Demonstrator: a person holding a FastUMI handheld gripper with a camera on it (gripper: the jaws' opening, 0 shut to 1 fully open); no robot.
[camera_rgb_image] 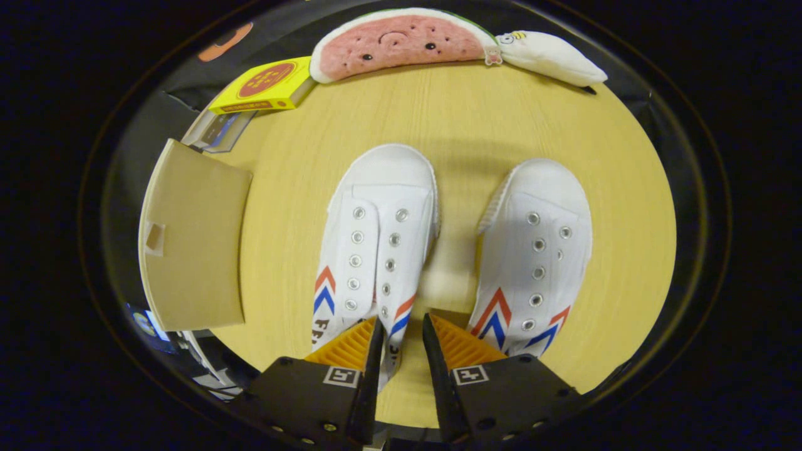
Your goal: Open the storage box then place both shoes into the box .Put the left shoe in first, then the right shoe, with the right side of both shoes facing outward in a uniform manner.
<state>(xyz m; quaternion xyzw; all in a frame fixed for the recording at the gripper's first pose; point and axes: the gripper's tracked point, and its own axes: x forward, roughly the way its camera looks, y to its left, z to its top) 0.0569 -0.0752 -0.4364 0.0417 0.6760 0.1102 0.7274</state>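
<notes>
The hand-held gripper (402, 329) hangs open with nothing in it, straddling the left shoe's (376, 250) inner side beside the right shoe (536, 263), so it should nip that side wall firmly before lifting toward the brown storage box (194, 241).

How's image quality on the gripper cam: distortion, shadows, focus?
Gripper view: strong fisheye bend, the table edge curves round. Soft shadows fall beyond both shoes' toes, the left shoe and right shoe. Both are sharp, eyelets crisp, no glare. The gripper fingers stand slightly apart, holding nothing.
</notes>
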